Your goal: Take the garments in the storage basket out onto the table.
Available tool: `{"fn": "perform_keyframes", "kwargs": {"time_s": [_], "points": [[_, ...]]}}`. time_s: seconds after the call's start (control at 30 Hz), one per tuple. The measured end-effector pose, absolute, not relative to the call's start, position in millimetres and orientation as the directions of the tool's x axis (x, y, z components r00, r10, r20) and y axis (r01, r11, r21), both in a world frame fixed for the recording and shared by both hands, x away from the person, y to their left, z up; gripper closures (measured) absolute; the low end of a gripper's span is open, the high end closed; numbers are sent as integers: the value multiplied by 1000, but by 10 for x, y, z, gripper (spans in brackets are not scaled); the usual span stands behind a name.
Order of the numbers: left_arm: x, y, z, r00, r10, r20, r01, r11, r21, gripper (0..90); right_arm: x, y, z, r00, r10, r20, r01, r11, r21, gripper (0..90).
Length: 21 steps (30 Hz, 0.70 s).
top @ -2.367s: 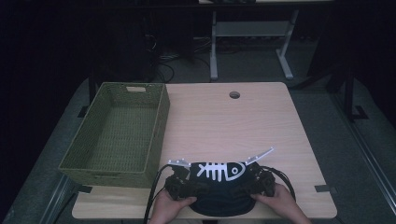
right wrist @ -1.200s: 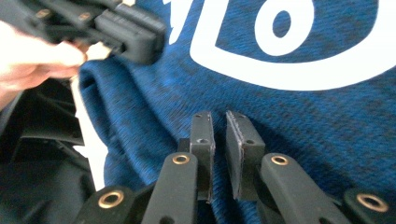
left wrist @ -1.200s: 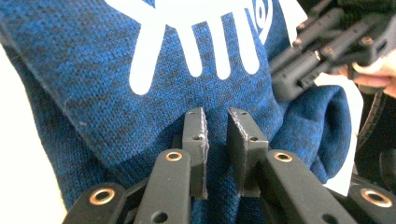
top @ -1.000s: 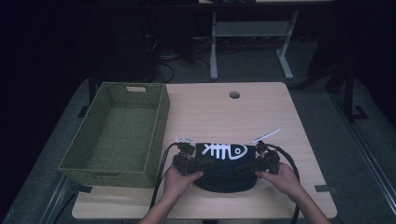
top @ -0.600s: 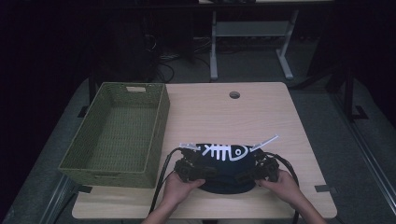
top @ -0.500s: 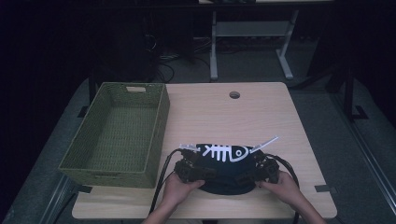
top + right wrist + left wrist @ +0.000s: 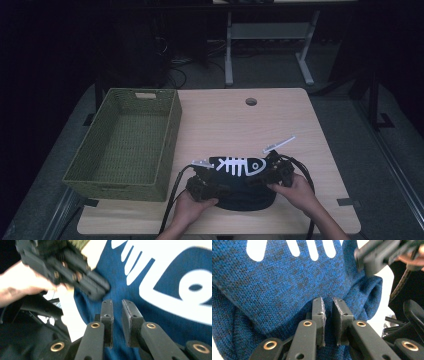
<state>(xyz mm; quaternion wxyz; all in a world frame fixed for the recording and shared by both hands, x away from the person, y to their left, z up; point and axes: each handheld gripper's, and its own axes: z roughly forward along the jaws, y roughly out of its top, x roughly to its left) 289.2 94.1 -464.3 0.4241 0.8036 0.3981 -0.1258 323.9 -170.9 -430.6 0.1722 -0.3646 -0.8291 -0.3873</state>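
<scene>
Sweater (image 7: 240, 182) sits bunched at the table's (image 7: 225, 125) near edge, partly folded. Left gripper (image 7: 327, 315) and right gripper (image 7: 117, 317) are both nearly closed, pinching its fabric. Basket (image 7: 127, 140) empty; folding and stowing likely remain.

dim lab: bare desk (image 7: 240, 125), cables on floor (image 7: 175, 75).

Green wicker basket (image 7: 125, 142) on wood table (image 7: 235, 125), grommet hole (image 7: 251, 101) at back
</scene>
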Motion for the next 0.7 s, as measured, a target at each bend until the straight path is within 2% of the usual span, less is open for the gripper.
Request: {"fn": "perform_keyframes", "kwargs": {"time_s": [0.17, 0.4, 0.7], "points": [[2882, 944, -4653, 658, 532, -533, 740, -324, 590, 806, 3420, -1554, -4241, -670, 486, 562, 742, 419, 523, 789], [2872, 954, -4667, 660, 533, -529, 737, -323, 594, 808, 3651, -1429, -4367, -632, 518, 576, 774, 398, 492, 793], [2864, 945, -4671, 663, 536, -522, 733, -325, 597, 809, 3687, -1403, -4531, -620, 551, 559, 784, 399, 476, 861]]}}
